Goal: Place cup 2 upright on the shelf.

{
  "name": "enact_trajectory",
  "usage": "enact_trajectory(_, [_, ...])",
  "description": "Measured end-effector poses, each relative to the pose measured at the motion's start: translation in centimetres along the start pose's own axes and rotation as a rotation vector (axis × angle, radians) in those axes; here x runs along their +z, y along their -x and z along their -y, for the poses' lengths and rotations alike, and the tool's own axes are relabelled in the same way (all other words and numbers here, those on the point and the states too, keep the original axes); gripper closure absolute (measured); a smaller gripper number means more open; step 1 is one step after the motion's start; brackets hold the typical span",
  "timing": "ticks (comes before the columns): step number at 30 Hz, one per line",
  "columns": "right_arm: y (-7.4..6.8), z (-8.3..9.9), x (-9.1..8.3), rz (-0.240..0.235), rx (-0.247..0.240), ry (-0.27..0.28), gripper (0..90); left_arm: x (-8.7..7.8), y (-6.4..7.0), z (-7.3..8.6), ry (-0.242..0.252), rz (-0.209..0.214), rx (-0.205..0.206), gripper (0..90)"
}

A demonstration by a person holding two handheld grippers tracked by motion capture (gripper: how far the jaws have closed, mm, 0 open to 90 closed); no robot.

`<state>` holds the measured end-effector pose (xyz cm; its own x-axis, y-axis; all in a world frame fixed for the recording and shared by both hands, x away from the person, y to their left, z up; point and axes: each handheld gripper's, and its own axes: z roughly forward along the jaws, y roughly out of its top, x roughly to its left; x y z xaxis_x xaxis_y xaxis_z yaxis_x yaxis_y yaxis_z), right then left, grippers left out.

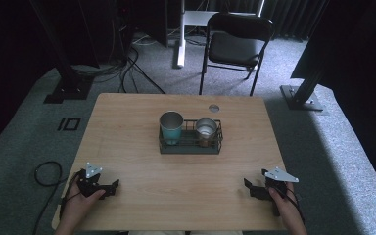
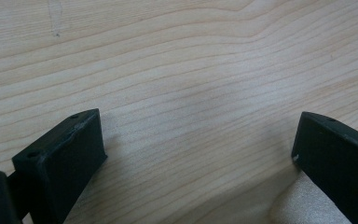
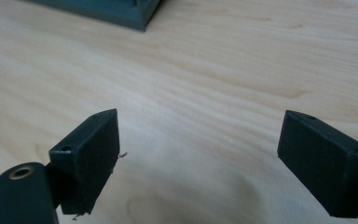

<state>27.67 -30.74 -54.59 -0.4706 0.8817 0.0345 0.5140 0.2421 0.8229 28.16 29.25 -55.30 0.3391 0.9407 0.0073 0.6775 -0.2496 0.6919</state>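
High view first: a light wooden table (image 1: 142,147) takes up the middle of the floor, with a black folding chair (image 1: 235,46) beyond its far edge. On the table, a little beyond its centre, sits a dark wire rack (image 1: 190,145) holding two metal cups side by side: a taller teal tumbler (image 1: 171,127) in the left part and a shorter steel cup (image 1: 206,131) in the right part, both upright with their mouths open to the camera.

Both grippers lie at the near edge, well apart from the rack. The left gripper (image 1: 108,188) rests low on the wood at the near left corner, held by a hand (image 1: 81,205) whose forearm comes up from the bottom edge, and points inward toward the table's middle. The right gripper (image 1: 250,188) mirrors it at the near right corner, aimed inward as well. In the left gripper view its jaws stand wide apart over bare wood grain with nothing between them; in the right gripper view the jaws are likewise spread and empty, with a corner of the rack's base (image 3: 121,11) ahead.

This looks like the start, with no cup touched. The next move probably calls for lifting one gripper and carrying it forward to a cup's rim or wall, jaws kept wide enough to straddle it.
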Motion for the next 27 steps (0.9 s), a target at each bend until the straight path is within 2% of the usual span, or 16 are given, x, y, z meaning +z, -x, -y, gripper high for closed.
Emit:
enact_trajectory(2, [0.1,0.3,-0.2,-0.012,0.004,-0.003,12.5,0.0,0.0,0.0,0.0,0.0,0.0,2.9])
enact_trajectory(13, [1.0,1.6,-1.3,0.011,-0.022,-0.066,12.5,0.0,0.0,0.0,0.0,0.0,0.0,2.9])
enact_trajectory(18, [1.4,1.9,-1.6,0.012,-0.014,-0.085,12.5,0.0,0.0,0.0,0.0,0.0,0.0,2.9])
enact_trajectory(27, [1.4,2.4,-1.9,0.011,-0.043,-0.153,12.1,0.0,0.0,0.0,0.0,0.0,0.0,2.9])
